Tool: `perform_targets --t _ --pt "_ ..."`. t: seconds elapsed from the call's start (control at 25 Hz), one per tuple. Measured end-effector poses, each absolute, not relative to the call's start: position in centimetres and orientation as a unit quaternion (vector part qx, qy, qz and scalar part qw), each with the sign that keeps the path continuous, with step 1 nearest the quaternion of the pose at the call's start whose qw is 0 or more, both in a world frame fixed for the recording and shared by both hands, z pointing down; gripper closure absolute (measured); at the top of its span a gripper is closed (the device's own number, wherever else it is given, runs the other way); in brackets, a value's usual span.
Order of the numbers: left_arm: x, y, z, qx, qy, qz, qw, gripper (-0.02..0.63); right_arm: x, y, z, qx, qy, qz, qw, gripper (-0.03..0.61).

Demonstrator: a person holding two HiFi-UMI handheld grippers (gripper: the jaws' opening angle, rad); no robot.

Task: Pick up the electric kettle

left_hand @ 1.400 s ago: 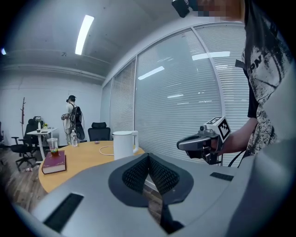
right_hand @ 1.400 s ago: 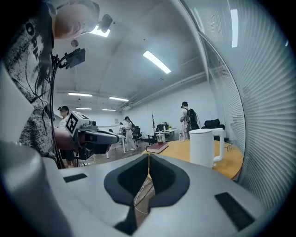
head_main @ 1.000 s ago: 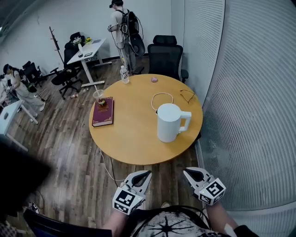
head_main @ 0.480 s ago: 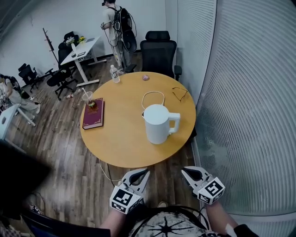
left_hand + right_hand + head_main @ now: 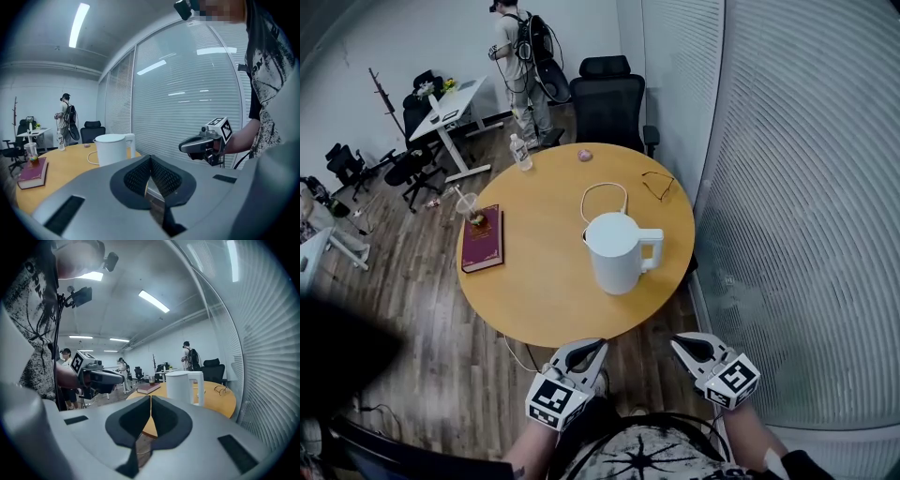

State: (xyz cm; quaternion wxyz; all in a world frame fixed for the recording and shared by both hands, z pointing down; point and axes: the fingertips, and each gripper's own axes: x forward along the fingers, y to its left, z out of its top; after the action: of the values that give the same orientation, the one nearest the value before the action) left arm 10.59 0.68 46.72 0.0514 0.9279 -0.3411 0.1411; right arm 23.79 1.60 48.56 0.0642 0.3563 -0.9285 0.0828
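Even, cool light from ceiling strip lamps; heavy fisheye bending w/ dark vignette at edges.

Matt white plastic kettle on smooth wooden table.

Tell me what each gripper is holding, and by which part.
Nothing. The left gripper and the right gripper are both shut and empty, short of the table; the electric kettle stands on it untouched.
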Motion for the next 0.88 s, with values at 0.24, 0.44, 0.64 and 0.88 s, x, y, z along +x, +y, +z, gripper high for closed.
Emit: perform_targets --t 0.24,0.44,0.64,0.88 --pt "9.3 -3.2 46.7 0.938 -0.315 0.138 0.051 0.612 22.0 -1.3 48.9 0.375 -0.920 0.080 0.080 0.557" --pt "8.0 -7.2 47.0 0.946 -0.284 0.148 0.046 0.612 20.9 -5.5 48.5 0.404 -0.908 0.075 0.081 0.557" --pt "5.8 -10.6 47.0 0.954 -0.255 0.151 0.043 0.612 19.0 -8.6 48.1 0.438 -0.893 0.074 0.076 0.557" --pt "4.0 -13.6 47.7 0.964 -0.221 0.146 0.038 0.612 17.4 -11.4 48.5 0.476 -0.874 0.068 0.071 0.557"
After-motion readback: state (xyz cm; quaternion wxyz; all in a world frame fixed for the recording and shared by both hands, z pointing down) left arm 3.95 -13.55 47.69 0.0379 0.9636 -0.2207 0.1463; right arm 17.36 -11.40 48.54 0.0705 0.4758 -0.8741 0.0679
